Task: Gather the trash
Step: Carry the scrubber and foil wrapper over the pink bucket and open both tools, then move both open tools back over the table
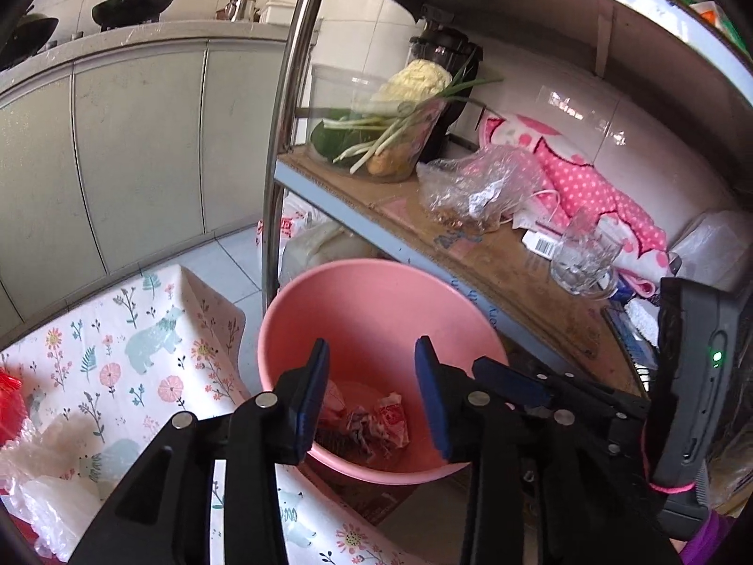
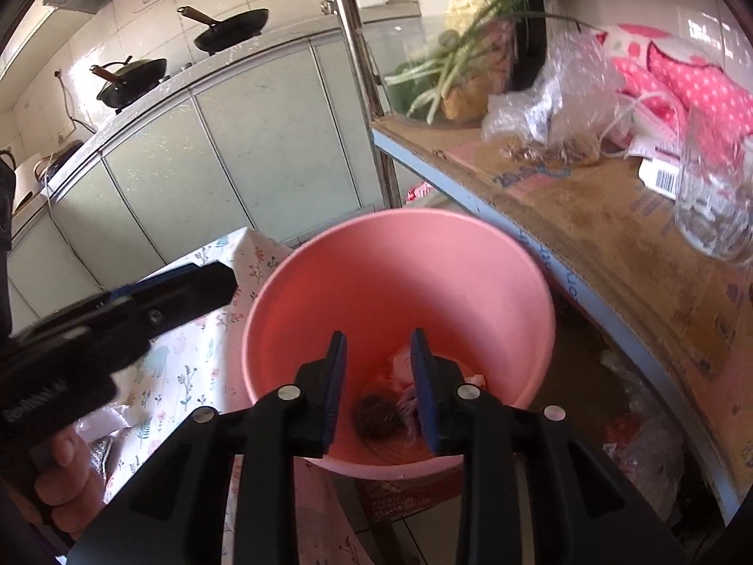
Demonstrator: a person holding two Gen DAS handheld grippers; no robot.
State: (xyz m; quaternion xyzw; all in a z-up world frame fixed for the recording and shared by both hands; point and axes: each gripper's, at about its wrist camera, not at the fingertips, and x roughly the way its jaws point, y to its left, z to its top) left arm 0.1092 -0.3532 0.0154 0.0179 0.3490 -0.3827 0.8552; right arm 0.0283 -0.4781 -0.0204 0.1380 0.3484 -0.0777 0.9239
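Note:
A pink bin (image 1: 376,266) stands below the table edge, beside a metal rack. Crumpled wrappers (image 1: 383,421) lie at its bottom. My left gripper (image 1: 372,353) hangs open over the bin's mouth, with nothing between its blue pads. In the right wrist view the same bin (image 2: 400,219) holds a dark round lump (image 2: 379,416) and pale scraps (image 2: 400,365). My right gripper (image 2: 378,343) is open above them, its pads touching nothing. The left tool's finger (image 2: 188,289) juts in from the left, held by a hand (image 2: 66,480).
A floral tablecloth (image 1: 141,329) covers the table at left, with clear plastic scraps (image 1: 52,494) and something red (image 1: 9,405) on it. The rack shelf (image 2: 588,216) holds a glass mug (image 2: 710,207), a plastic bag (image 1: 475,183), pink cloth and vegetables. The rack's pole (image 1: 277,141) rises behind the bin.

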